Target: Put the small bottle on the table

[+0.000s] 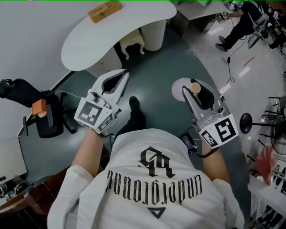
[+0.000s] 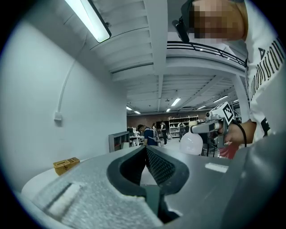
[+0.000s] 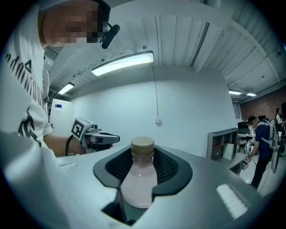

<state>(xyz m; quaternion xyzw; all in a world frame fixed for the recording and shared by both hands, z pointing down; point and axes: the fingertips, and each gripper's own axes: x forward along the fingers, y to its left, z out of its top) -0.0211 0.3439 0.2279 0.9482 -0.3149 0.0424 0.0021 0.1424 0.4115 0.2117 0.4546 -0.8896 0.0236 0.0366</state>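
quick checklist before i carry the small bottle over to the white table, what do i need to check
1. Grip: the small pale pink bottle with a tan cap sits between the jaws of the right gripper, pads on both sides. Ok.
2. Cap is on the bottle. Ok.
3. Left gripper is out of the way, jaws together, nothing in them. Ok.
4. Landing spot: the white curved table has plenty of bare top. The tan box sits only near its far edge. Ok.
5. Bottle above the table: it hangs over the dark floor, apart from the table. Not ok.
6. Height of the bottle's base over the tabletop. Cannot tell.
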